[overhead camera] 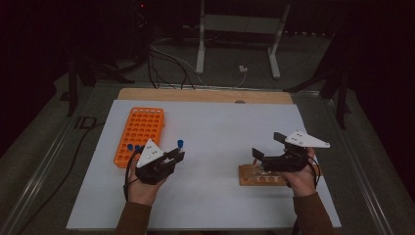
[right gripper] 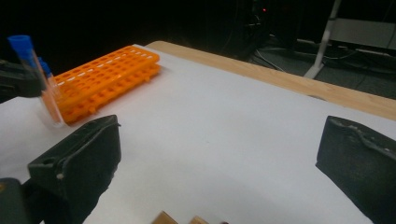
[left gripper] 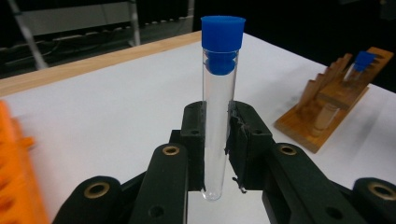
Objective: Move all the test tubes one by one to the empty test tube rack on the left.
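My left gripper (left gripper: 216,140) is shut on a clear test tube (left gripper: 217,112) with a blue cap, held upright above the white mat. In the high view this gripper (overhead camera: 177,155) is just right of the orange tube rack (overhead camera: 139,132), and the tube's cap (overhead camera: 180,143) rises above its jaws. My right gripper (overhead camera: 268,145) stands open over the wooden tube stand (overhead camera: 262,177), with nothing between its jaws. In the right gripper view its jaws (right gripper: 219,163) are wide apart, and the held tube (right gripper: 42,88) shows far to the left. The wooden stand (left gripper: 334,100) holds one blue-capped tube (left gripper: 360,63).
Two more blue-capped tubes (overhead camera: 133,147) stand in the near end of the orange rack (right gripper: 107,74). The white mat (overhead camera: 215,127) lies on a wooden tabletop (overhead camera: 205,95). Cables and a metal frame (overhead camera: 240,29) are on the dark floor beyond.
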Motion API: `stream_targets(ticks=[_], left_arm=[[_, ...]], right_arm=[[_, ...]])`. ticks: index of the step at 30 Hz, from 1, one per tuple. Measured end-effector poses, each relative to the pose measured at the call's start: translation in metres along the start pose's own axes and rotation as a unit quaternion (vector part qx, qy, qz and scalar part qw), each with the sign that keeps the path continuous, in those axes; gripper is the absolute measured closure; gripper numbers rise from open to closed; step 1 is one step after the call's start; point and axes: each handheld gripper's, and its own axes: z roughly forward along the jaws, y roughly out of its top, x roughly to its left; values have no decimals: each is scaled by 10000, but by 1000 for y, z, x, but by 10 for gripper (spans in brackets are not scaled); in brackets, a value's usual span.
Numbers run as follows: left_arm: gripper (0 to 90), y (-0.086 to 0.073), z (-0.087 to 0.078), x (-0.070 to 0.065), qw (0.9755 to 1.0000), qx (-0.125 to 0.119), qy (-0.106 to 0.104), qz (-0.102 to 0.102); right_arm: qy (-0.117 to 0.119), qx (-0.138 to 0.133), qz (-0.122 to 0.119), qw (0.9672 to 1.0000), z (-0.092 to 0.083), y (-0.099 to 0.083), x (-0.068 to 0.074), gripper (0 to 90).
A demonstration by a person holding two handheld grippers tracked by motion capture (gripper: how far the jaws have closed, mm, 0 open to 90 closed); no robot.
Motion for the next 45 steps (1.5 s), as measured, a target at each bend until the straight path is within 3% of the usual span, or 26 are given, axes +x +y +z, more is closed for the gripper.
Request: stream_targets(ticks=[13, 21, 31, 36, 42, 45], left_arm=[[769, -14, -42, 35, 9977, -96, 599, -308], [768, -24, -62, 53, 9935, -153, 1014, -496], [768, -33, -71, 63, 9886, -64, 1416, -504], [766, -37, -74, 69, 9844, -110, 1678, -525], [764, -43, -75, 79, 9769, -127, 2058, -569], [764, -46, -75, 83, 9743, -179, 2154, -633]], right_arm=[[-119, -23, 84, 9999, -9, -8, -11, 1], [-121, -28, 70, 9999, -11, -9, -13, 1], [-160, -73, 119, 9998, -15, -11, -16, 1], [-147, -93, 105, 9998, -15, -11, -16, 1], [-146, -94, 114, 9998, -15, -11, -15, 1], [-146, -100, 112, 9998, -15, -12, -15, 1]])
